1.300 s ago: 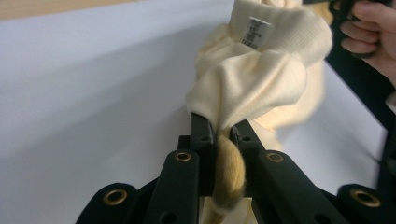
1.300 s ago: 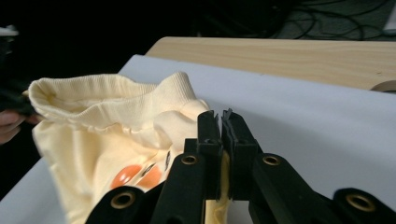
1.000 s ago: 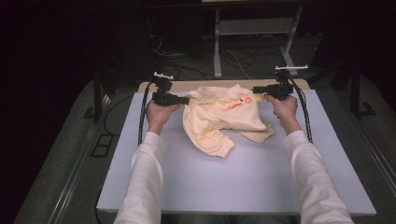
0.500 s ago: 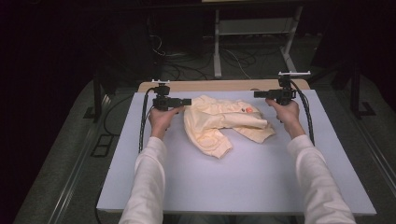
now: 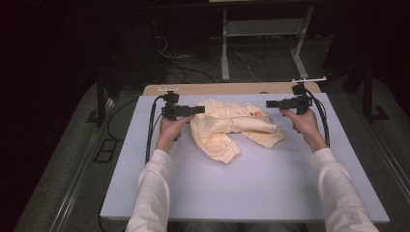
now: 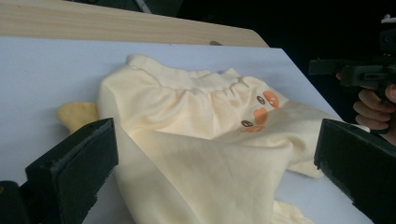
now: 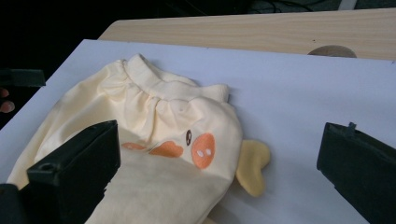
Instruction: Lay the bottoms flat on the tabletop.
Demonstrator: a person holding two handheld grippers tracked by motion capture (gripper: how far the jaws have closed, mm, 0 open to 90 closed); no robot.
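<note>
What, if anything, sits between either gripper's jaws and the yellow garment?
Nothing visible. The left gripper and right gripper flank the yellow garment, jaws open and just opened, with bare white board around it.

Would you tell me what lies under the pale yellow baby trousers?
The pale yellow baby trousers lie on the white board; whatever their folded cloth covers is hidden.

Left tool (image 5: 199, 110) and right tool (image 5: 270, 103), jaws just opened wide

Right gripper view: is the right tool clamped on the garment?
No. The right tool has its jaws spread wide, and the yellow garment lies loose on the white board between them.
</note>
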